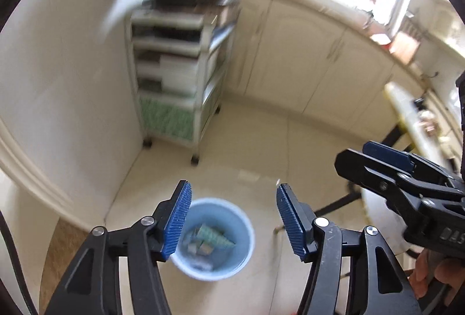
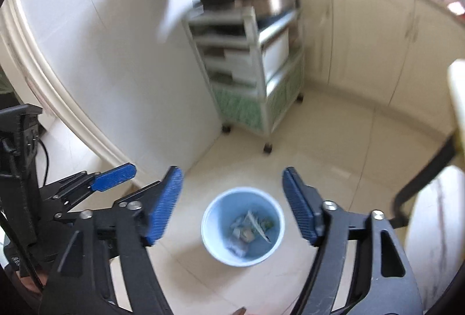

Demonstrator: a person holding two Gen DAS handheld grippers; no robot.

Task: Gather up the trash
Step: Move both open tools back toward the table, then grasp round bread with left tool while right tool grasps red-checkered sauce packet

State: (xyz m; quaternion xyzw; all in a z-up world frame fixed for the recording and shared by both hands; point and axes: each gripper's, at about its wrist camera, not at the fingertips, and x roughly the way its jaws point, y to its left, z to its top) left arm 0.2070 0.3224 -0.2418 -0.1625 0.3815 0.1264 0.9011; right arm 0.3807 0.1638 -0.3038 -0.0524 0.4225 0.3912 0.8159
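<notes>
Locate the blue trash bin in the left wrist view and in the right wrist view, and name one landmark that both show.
Left wrist: the blue trash bin stands on the floor at bottom centre, partly behind the left finger pad.
Right wrist: the bin is at lower centre, between the open fingers, trash visible inside.
Shared landmark: the white shelf cart against the wall.

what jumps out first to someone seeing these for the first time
A pale blue bin on the cream floor, scraps of trash already inside, framed from above by both open, empty grippers: right gripper, left gripper. Behind it, a white trolley stands against the wall.
</notes>
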